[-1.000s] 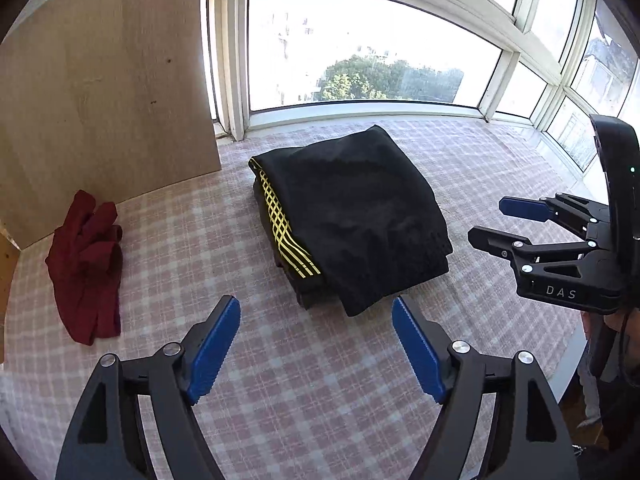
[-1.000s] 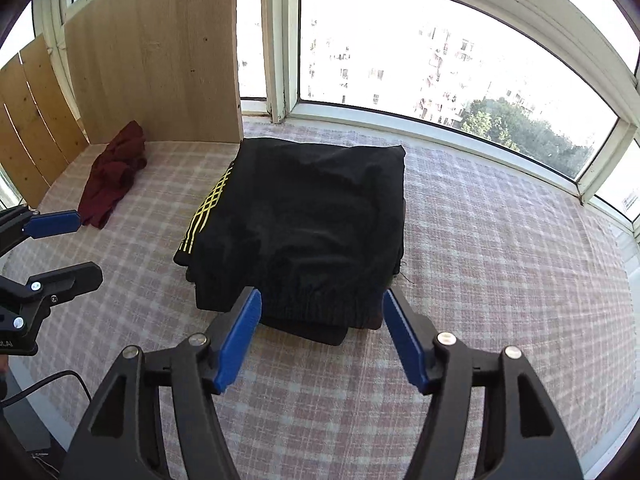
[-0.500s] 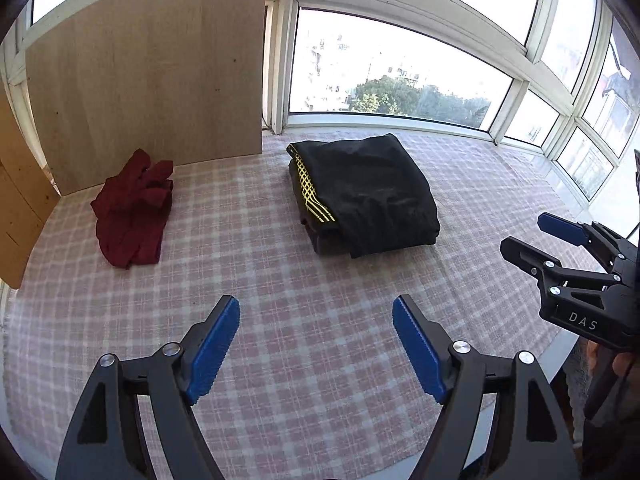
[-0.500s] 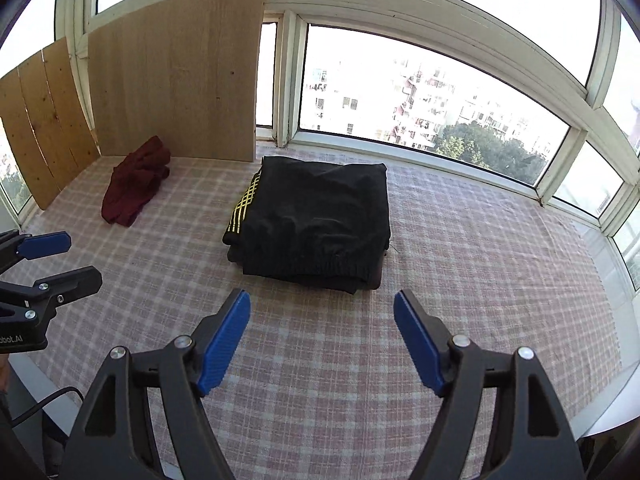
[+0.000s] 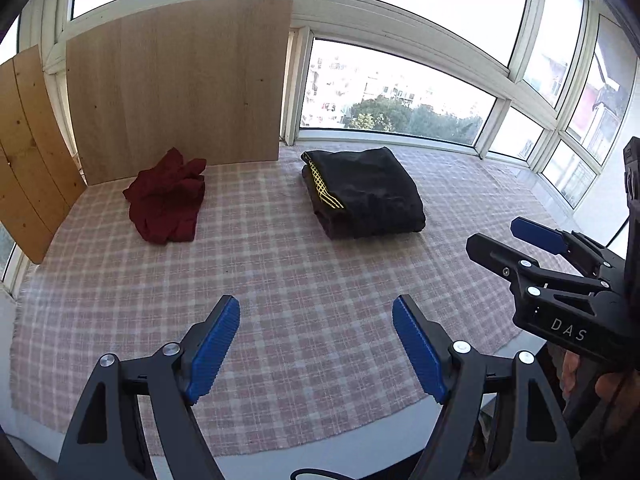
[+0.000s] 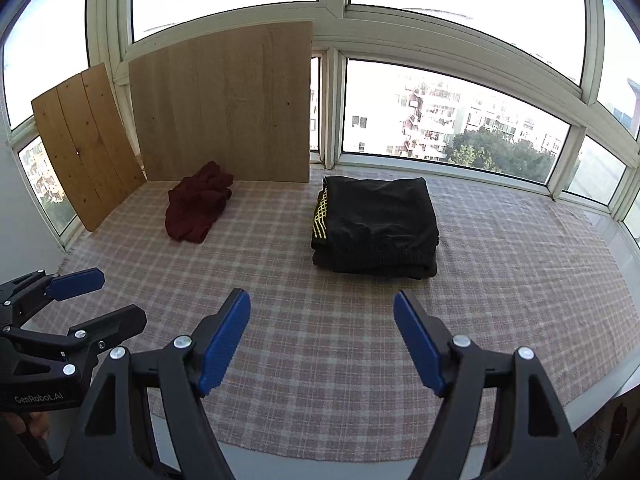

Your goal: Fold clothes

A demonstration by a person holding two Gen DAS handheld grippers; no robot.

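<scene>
A folded black garment with yellow stripes (image 5: 364,192) lies on the checked cloth, also in the right wrist view (image 6: 376,224). A crumpled dark red garment (image 5: 168,198) lies to its left near the boards, also in the right wrist view (image 6: 198,204). My left gripper (image 5: 316,344) is open and empty above the cloth's near edge; it also shows at the left of the right wrist view (image 6: 94,300). My right gripper (image 6: 320,340) is open and empty, well short of the black garment; it also shows at the right of the left wrist view (image 5: 508,236).
A pink checked cloth (image 6: 320,360) covers the table. Two wooden boards (image 6: 224,108) (image 6: 84,144) lean against the windows at the back left. Window frames (image 6: 480,168) enclose the far and right sides. The table's near edge (image 5: 280,460) is just below the grippers.
Both grippers have pulled back and up from the folded black garment, which now looks smaller and farther away. Both stay open and empty. The garments have not moved.
</scene>
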